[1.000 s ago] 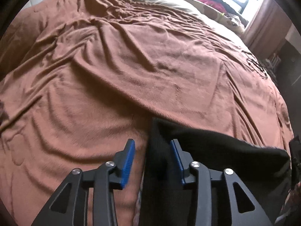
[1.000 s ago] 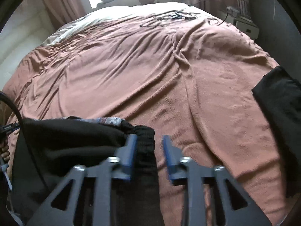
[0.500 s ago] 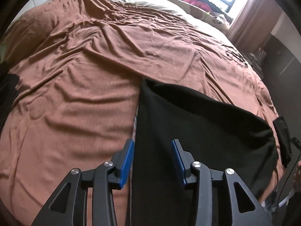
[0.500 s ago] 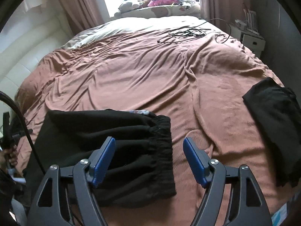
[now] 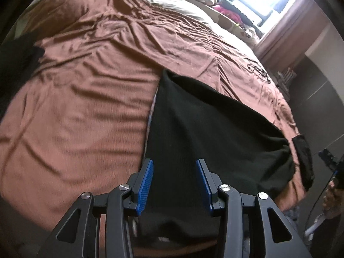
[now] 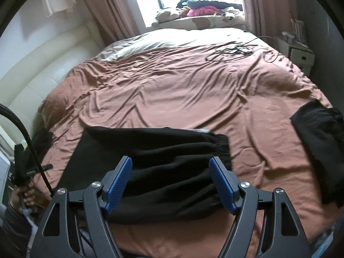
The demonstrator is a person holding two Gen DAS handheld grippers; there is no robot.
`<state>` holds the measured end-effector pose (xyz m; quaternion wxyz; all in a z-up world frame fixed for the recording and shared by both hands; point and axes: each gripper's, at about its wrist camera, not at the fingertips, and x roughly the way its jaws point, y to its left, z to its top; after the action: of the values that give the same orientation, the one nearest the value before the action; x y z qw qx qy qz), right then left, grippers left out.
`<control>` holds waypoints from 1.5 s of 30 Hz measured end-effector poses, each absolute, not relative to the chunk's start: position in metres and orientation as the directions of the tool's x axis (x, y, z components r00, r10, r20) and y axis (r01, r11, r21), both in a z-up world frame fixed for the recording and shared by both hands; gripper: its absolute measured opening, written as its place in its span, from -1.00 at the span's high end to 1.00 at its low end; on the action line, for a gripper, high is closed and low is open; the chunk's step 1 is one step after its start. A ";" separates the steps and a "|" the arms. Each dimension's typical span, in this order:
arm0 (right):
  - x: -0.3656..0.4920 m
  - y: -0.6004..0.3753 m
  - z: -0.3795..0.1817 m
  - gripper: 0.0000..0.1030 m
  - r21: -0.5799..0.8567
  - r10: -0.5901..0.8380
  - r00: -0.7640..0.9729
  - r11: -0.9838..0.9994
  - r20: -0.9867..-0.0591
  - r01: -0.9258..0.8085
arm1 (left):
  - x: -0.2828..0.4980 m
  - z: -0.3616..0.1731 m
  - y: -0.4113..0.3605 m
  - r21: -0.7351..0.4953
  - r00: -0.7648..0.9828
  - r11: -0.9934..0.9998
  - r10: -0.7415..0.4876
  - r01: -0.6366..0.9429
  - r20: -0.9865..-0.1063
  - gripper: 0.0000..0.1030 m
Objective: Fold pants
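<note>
brown bedspread (image 6: 172, 99) carries black pants (image 6: 163, 161), no readable writing; left tool (image 5: 174, 180) and right tool (image 6: 171, 182) both released.

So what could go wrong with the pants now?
The black pants lie near the bed's front edge, so a tug might slide them off the brown blanket. The fold looks bunched near the waistband; another fold may trap wrinkles. Both grippers' fingers are open, holding nothing.
</note>
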<state>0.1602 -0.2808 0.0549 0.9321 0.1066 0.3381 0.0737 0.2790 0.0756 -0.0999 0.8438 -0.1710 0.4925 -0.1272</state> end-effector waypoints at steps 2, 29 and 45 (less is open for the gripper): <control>0.160 -0.275 0.052 -0.42 0.259 0.228 0.757 0.962 -0.612 -0.080 | 0.269 -0.103 0.077 -0.445 0.473 0.895 -0.400 0.019 -0.785 0.15; 0.174 -0.234 -0.015 -0.42 0.458 0.380 0.711 0.884 -0.591 -0.093 | 0.207 -0.147 0.083 -0.580 0.385 0.803 -0.496 -0.138 -0.778 0.15; 0.190 -0.218 -0.088 -0.42 0.405 0.387 0.701 0.902 -0.600 -0.151 | 0.199 -0.159 0.094 -0.624 0.492 0.705 -0.434 -0.337 -0.755 0.15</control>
<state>0.1900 -0.2182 -0.0877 0.9073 0.1648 0.3573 0.1482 0.1993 0.0943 -0.1591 0.7741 -0.3828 0.5032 -0.0314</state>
